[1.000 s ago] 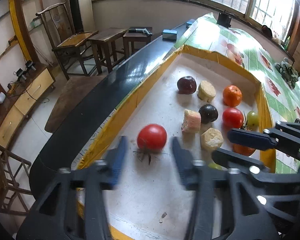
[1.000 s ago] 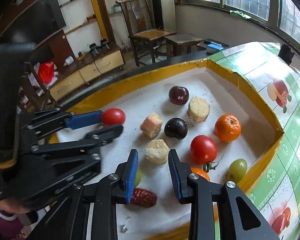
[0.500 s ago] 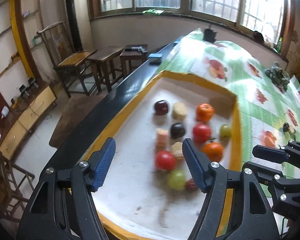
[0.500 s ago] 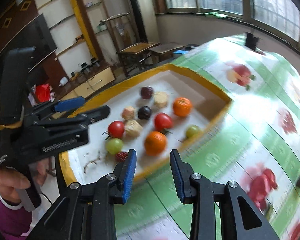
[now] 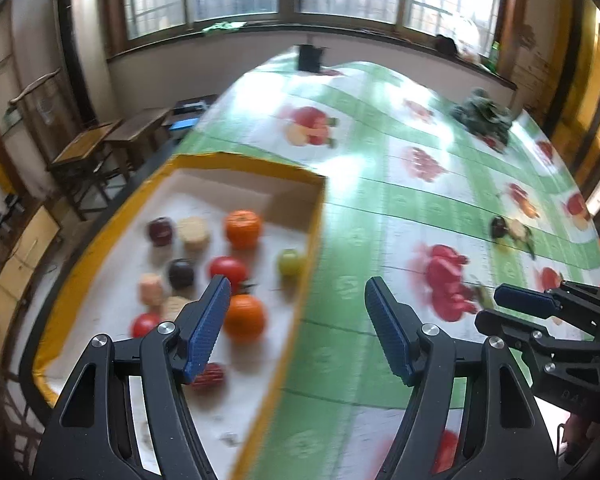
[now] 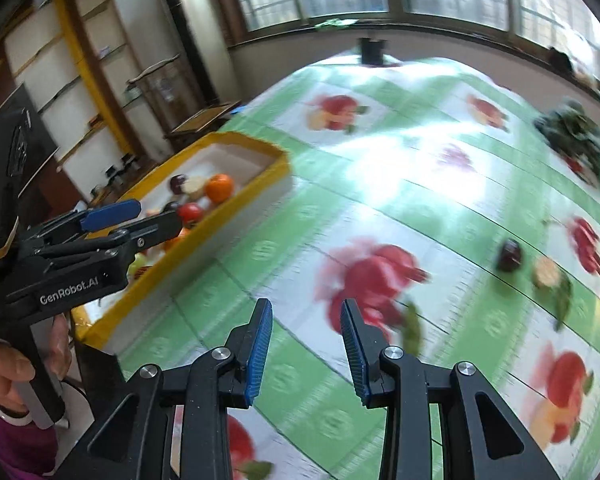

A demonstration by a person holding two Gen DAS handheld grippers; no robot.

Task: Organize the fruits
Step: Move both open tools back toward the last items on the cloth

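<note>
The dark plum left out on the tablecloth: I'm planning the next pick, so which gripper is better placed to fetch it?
Probably the right gripper. It faces the dark plum across open tablecloth, jaws empty and slightly apart. The left gripper sits nearer the yellow-rimmed tray, farther from it.

yellow-rimmed tray (image 5: 316,216), green tablecloth (image 5: 380,216) (fruit-printed)

Broad open run of green-and-white fruit-print tablecloth (image 6: 380,184) ahead of both grippers. Obstacles: yellow-rimmed white tray (image 5: 316,216) at left, dark round plum (image 6: 509,255) and pale cut fruit piece (image 6: 546,272) at right, dark green leafy heap (image 6: 572,132) beyond.
</note>
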